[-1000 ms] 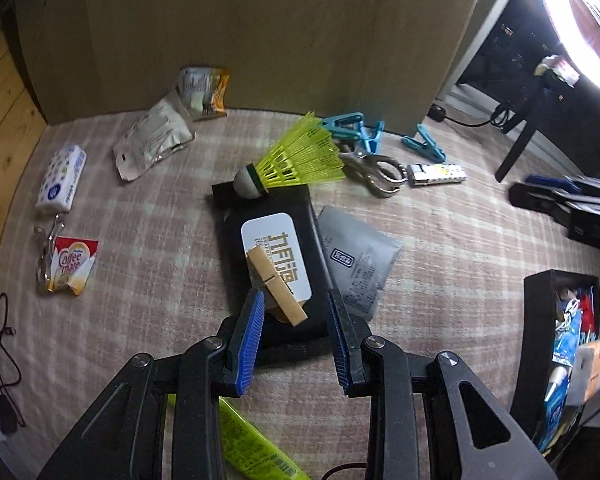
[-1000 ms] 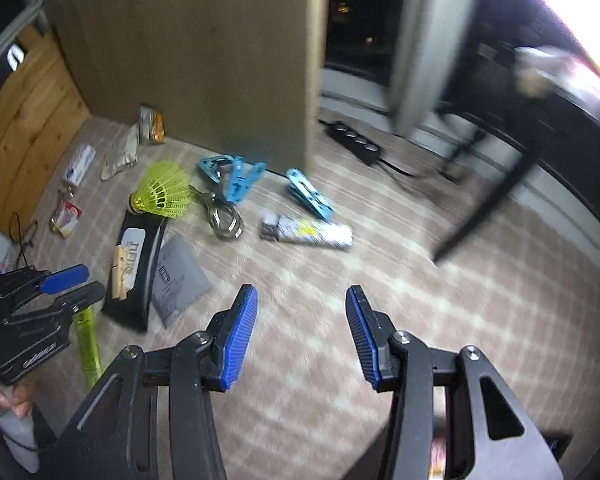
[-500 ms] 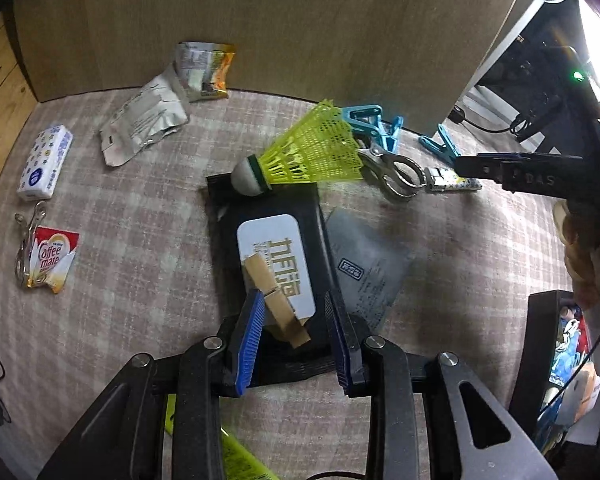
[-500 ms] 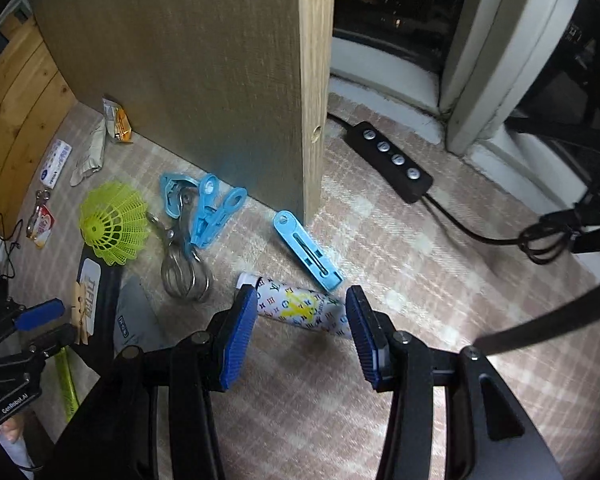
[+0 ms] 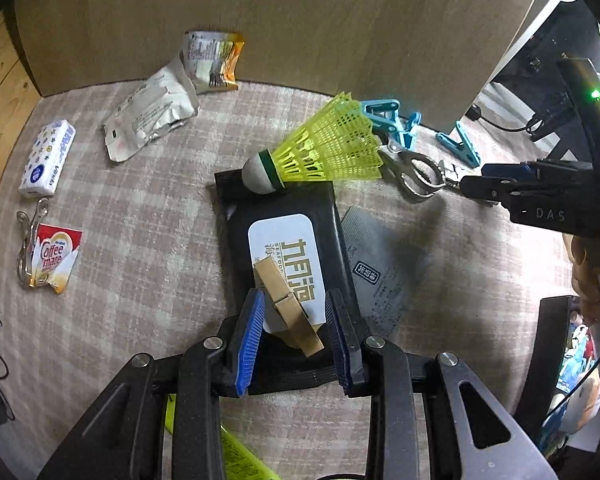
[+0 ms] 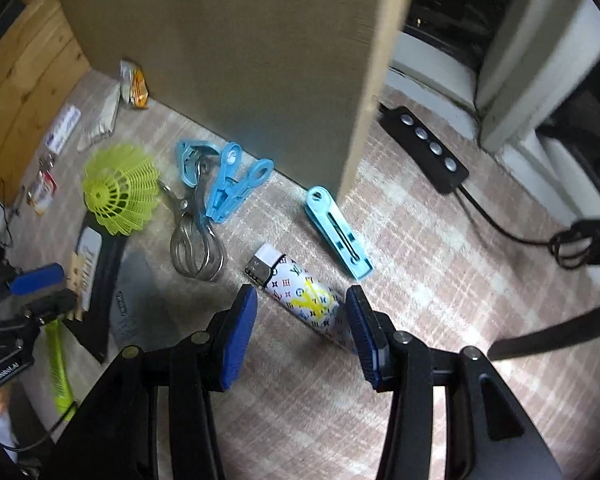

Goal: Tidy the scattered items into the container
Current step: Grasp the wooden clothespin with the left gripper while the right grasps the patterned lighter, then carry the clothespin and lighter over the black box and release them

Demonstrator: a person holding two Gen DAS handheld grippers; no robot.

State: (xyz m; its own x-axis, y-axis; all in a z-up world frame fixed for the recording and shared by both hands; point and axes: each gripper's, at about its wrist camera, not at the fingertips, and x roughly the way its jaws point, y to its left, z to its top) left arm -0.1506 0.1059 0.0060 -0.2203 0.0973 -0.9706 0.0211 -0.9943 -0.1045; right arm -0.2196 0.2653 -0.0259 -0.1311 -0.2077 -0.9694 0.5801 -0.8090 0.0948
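Lying beside lighter (image 6: 300, 294): blue clips (image 6: 236, 184), metal clamp (image 6: 194, 246), shuttlecock (image 6: 120, 188)

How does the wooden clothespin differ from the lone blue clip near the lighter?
The wooden clothespin is tan and blocky; the blue clip is light blue plastic, flat and slotted. The clothespin lies on the black wipes pack, between the left tool's fingers; the blue clip lies on the checked cloth, outside the right tool. Both lie flat.

The room is dim and warm-toned. Strong light glares in from the far right edge, blowing out that corner in the left wrist view. Dark shadows pool on the checked cloth (image 5: 140, 240). Fisheye bending curves the edges; the right wrist view is slightly smeared.
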